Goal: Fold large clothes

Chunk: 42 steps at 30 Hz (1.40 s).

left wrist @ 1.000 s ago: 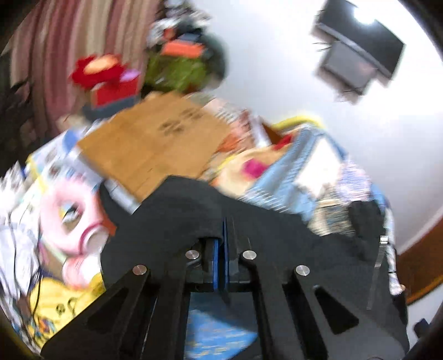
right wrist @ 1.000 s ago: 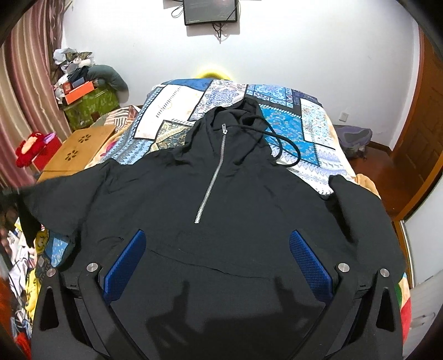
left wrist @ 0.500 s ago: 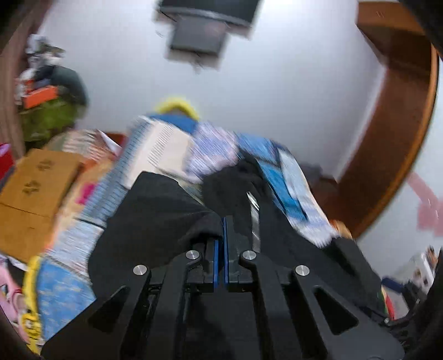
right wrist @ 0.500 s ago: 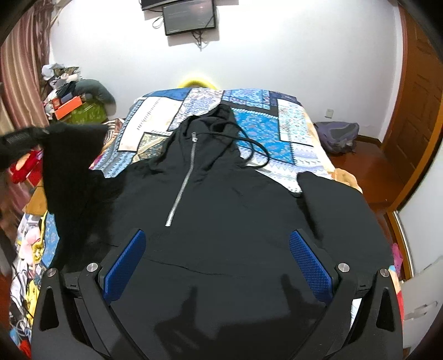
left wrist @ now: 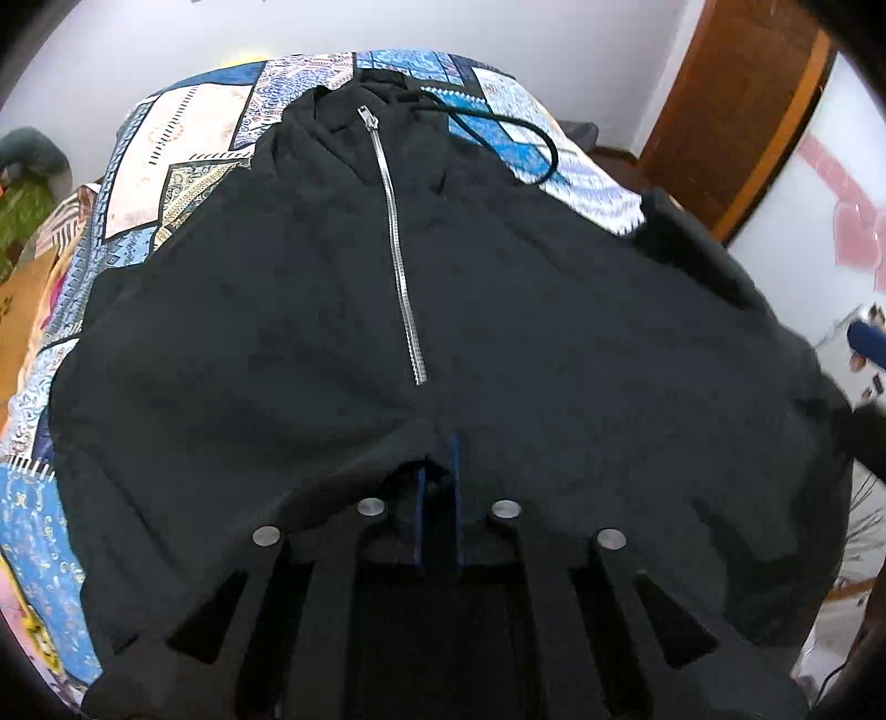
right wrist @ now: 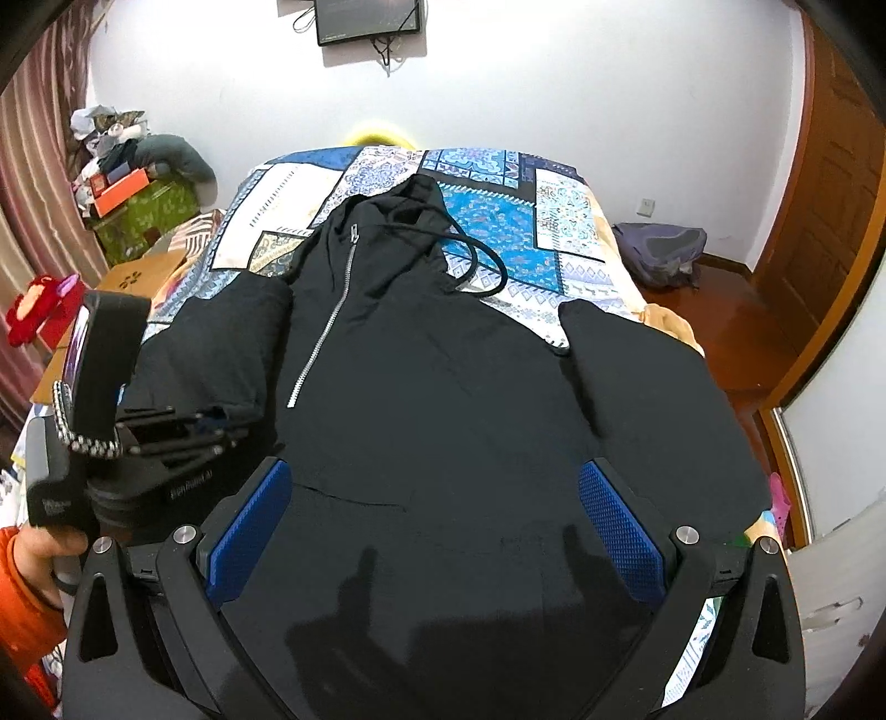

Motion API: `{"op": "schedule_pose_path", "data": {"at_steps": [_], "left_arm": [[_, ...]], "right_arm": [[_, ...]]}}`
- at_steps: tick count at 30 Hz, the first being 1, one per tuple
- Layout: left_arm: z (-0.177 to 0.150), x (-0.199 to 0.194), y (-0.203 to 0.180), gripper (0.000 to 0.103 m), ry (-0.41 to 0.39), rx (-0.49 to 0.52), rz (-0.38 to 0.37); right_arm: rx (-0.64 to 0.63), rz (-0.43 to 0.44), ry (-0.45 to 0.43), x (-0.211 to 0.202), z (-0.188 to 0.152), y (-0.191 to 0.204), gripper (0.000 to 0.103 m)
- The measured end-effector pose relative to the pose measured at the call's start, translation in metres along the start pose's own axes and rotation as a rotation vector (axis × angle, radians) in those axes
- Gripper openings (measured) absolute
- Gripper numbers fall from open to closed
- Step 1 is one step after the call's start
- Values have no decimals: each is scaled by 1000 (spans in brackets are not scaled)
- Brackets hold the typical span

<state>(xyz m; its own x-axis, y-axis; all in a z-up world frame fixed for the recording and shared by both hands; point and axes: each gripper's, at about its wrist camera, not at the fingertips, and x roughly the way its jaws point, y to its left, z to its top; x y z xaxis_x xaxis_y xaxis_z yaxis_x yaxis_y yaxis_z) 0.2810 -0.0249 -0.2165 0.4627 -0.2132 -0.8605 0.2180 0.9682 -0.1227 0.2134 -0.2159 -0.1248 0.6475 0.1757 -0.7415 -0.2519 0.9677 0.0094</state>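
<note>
A large black hoodie [right wrist: 443, 387] with a silver zipper [right wrist: 326, 338] lies face up on a patchwork bedspread [right wrist: 498, 216]; it also fills the left wrist view [left wrist: 498, 310]. Its left sleeve [right wrist: 221, 338] is folded in over the body. My left gripper [left wrist: 438, 471] is shut on the sleeve's cuff, low over the hoodie's front; it shows in the right wrist view [right wrist: 216, 421]. My right gripper [right wrist: 432, 520] is open and empty above the hoodie's hem. The right sleeve [right wrist: 620, 354] lies along the bed's right edge.
A cardboard board [right wrist: 138, 277], boxes and a clutter pile [right wrist: 133, 171] stand left of the bed. A grey backpack [right wrist: 664, 249] lies on the wooden floor at right. A screen [right wrist: 368, 19] hangs on the far wall.
My left gripper swung the left sleeve from out over the bed's left side in across the hoodie's body. My right gripper stayed open and drifted slightly.
</note>
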Motion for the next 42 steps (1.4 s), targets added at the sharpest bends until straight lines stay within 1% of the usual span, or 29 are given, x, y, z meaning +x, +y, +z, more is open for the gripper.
{"op": "schedule_pose_path", "data": {"at_steps": [2, 3, 4, 6, 8, 10, 13, 15, 18, 21, 24, 26, 29, 33, 38, 42], "left_arm": [[-4, -7, 3, 12, -1, 7, -11], [-4, -9, 4, 17, -7, 10, -11], [-5, -16, 5, 20, -17, 17, -10], [-6, -30, 9, 40, -47, 24, -6], [-10, -49, 16, 47, -90, 18, -11], [-14, -67, 26, 48, -126, 1, -2], [-19, -94, 44, 49, -191, -24, 39], [-24, -115, 61, 57, -240, -49, 75], [-33, -140, 87, 59, -297, -85, 136], [-41, -155, 115, 61, -323, -122, 214], [-54, -163, 143, 64, -328, -164, 269], [-63, -164, 159, 64, -320, -198, 293], [-76, -164, 179, 64, -306, -240, 307], [-91, -157, 199, 64, -276, -284, 308], [-97, -141, 212, 64, -242, -310, 313], [-98, -133, 215, 64, -235, -325, 301]], "right_arm": [[-7, -2, -2, -1, 1, 2, 103], [-11, -3, -5, -2, 1, 3, 103], [-16, -3, -11, -4, 2, 6, 103], [-24, -1, -21, -6, 5, 10, 103], [-35, 4, -32, -8, 9, 16, 103], [-53, 10, -44, -10, 12, 24, 103], [-81, 26, -62, -9, 18, 39, 103], [-100, 36, -65, -6, 22, 48, 103], [-151, 56, -67, -1, 30, 71, 103], [-221, 86, -61, 3, 33, 99, 103], [-307, 120, -50, 11, 34, 130, 103], [-369, 145, -35, 19, 33, 153, 103], [-446, 181, 0, 36, 29, 182, 103], [-534, 225, 84, 69, 23, 220, 103], [-596, 267, 182, 106, 17, 254, 101], [-617, 273, 250, 131, 10, 269, 101]]}}
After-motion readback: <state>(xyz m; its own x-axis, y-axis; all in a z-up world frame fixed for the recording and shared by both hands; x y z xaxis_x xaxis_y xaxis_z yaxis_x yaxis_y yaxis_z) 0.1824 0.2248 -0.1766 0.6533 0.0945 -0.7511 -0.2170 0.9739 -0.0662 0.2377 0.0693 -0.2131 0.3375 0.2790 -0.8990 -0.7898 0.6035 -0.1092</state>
